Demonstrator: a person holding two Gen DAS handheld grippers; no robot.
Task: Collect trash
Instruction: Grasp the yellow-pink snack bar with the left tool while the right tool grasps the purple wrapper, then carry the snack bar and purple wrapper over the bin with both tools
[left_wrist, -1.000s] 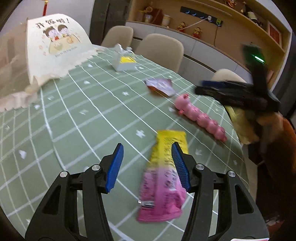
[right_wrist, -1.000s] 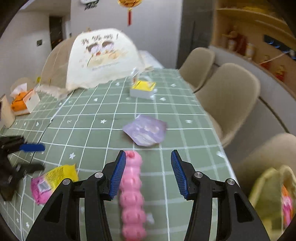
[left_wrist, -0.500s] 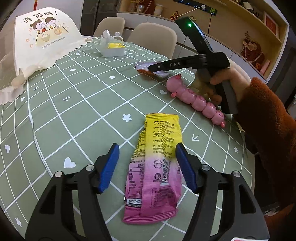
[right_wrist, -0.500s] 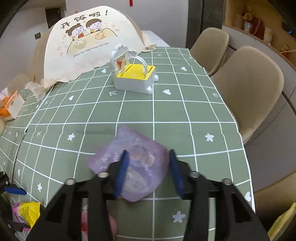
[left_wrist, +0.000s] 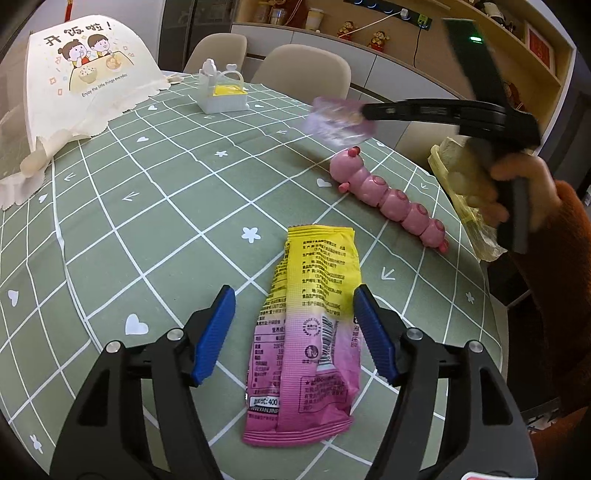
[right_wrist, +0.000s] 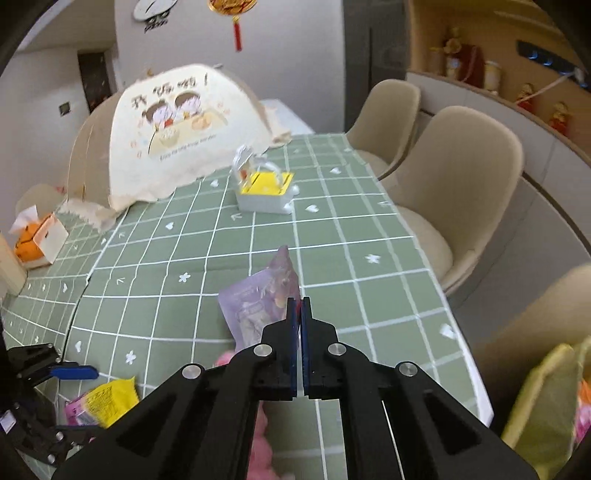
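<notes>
A yellow and pink snack wrapper (left_wrist: 306, 325) lies flat on the green checked tablecloth (left_wrist: 166, 206). My left gripper (left_wrist: 295, 332) is open, its blue pads on either side of the wrapper's pink half, low over it. My right gripper (right_wrist: 299, 306) is shut on a purple wrapper (right_wrist: 258, 299) and holds it above the table; it also shows in the left wrist view (left_wrist: 338, 120). The yellow and pink wrapper shows at lower left of the right wrist view (right_wrist: 99, 402).
A pink caterpillar toy (left_wrist: 388, 195) lies right of the wrapper. A yellow-green bag (right_wrist: 550, 398) hangs open at the table's right edge. A white and yellow holder (right_wrist: 264, 192), a cream food cover (right_wrist: 177, 129), a tissue box (right_wrist: 37, 240) and beige chairs (right_wrist: 454, 184) stand farther off.
My right gripper closed on the purple wrapper and lifted it off the table. My left gripper moved slightly forward over the yellow and pink wrapper and stayed open.
</notes>
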